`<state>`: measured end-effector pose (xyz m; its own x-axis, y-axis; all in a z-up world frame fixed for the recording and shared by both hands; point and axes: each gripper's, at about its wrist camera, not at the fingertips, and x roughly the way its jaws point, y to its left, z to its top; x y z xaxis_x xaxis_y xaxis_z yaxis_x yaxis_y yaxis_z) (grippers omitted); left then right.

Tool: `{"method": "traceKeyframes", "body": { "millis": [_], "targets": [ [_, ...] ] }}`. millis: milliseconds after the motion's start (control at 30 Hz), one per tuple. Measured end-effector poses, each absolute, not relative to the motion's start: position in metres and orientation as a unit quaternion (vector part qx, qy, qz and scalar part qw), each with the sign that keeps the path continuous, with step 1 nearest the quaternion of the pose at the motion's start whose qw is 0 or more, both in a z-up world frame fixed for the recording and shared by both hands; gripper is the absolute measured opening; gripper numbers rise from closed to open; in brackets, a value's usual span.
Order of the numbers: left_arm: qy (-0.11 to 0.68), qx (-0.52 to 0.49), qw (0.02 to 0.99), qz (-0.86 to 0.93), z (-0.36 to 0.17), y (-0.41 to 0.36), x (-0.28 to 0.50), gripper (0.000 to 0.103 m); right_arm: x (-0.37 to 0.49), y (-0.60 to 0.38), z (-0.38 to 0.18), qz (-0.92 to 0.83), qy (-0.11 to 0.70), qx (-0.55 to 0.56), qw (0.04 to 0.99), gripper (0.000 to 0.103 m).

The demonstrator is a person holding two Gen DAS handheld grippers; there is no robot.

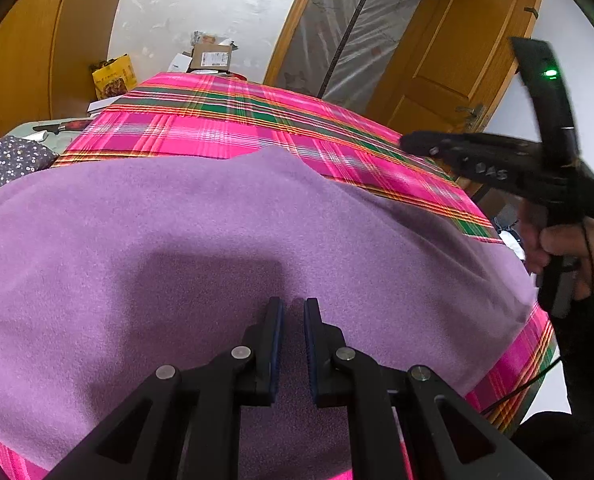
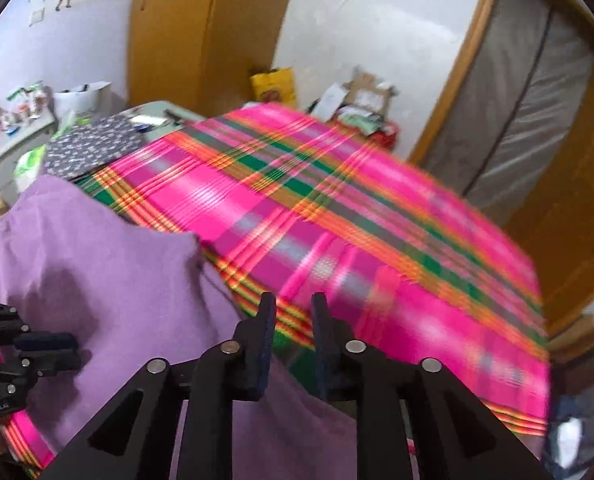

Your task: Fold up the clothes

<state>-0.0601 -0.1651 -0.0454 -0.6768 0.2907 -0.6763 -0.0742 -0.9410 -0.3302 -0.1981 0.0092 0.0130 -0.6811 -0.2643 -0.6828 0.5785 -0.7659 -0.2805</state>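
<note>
Two grippers worked over a purple garment (image 1: 225,240) spread on the pink plaid cloth (image 1: 217,120). The left gripper (image 1: 294,312) hovered above the garment, jaws slightly apart, pinching nothing. The right gripper (image 2: 293,308) stood spread and empty above the garment's edge.

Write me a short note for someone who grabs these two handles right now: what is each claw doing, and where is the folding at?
Left gripper: jaws a little apart, over the purple garment, nothing visibly pinched.
Right gripper: jaws apart, empty, over the garment's edge and the plaid sheet.
Garment: spread smooth on the sheet, near edge towards you.
Done: at most laid flat; no finished fold visible.
Left: probably grip an edge and fold it over.
</note>
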Motion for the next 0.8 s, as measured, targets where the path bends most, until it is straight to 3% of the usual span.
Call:
{"method": "traceKeyframes", "body": {
  "millis": [433, 800],
  "targets": [
    [-0.125, -0.392, 0.09, 0.907, -0.044, -0.162, -0.062, 0.01, -0.173, 0.04, 0.039, -0.916, 0.253, 0.271, 0.152, 0.023],
    [-0.121, -0.4, 0.077, 0.905, -0.041, -0.162, -0.06, 0.01, -0.164, 0.059, 0.042, -0.918, 0.229, 0.282, 0.158, 0.023]
  ]
}}
